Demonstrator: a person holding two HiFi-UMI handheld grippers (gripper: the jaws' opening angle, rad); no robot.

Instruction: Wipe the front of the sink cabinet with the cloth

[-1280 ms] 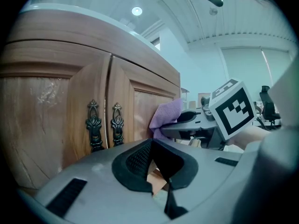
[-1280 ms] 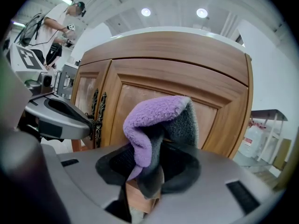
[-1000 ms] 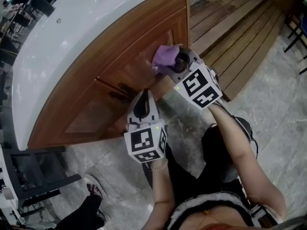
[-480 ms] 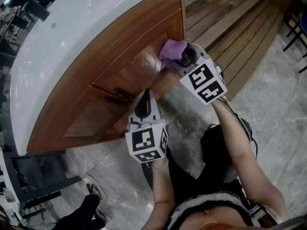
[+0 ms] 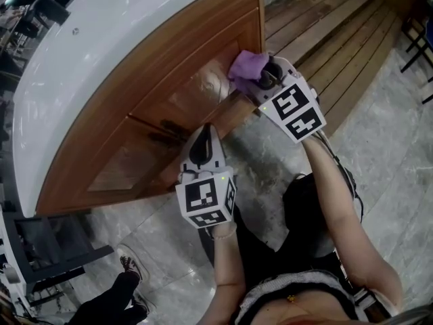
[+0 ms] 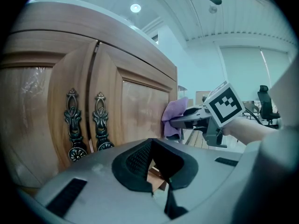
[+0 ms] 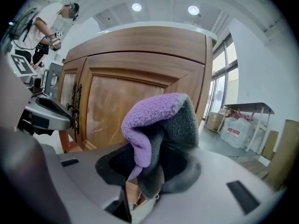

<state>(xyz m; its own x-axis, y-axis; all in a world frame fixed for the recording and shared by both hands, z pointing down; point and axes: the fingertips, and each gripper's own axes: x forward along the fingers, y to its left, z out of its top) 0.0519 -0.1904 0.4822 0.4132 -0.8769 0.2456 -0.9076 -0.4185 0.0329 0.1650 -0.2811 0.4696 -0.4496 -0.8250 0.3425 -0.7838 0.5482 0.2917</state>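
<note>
Currently the right gripper [image 5: 262, 80] is pinching the purple cloth [image 5: 247, 65] in its fingers and holding it against the right-hand door of the sink cabinet [image 5: 162, 80], close to the cabinet's right edge. The left gripper [image 5: 205, 135] is hovering just before the ornate door handles [image 6: 73, 125], its fingers pressed together on nothing.

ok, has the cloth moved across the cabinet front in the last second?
Yes. The cloth, held in the right gripper, has slid along the cabinet door, away from the door handles and toward the cabinet's end corner.
</note>
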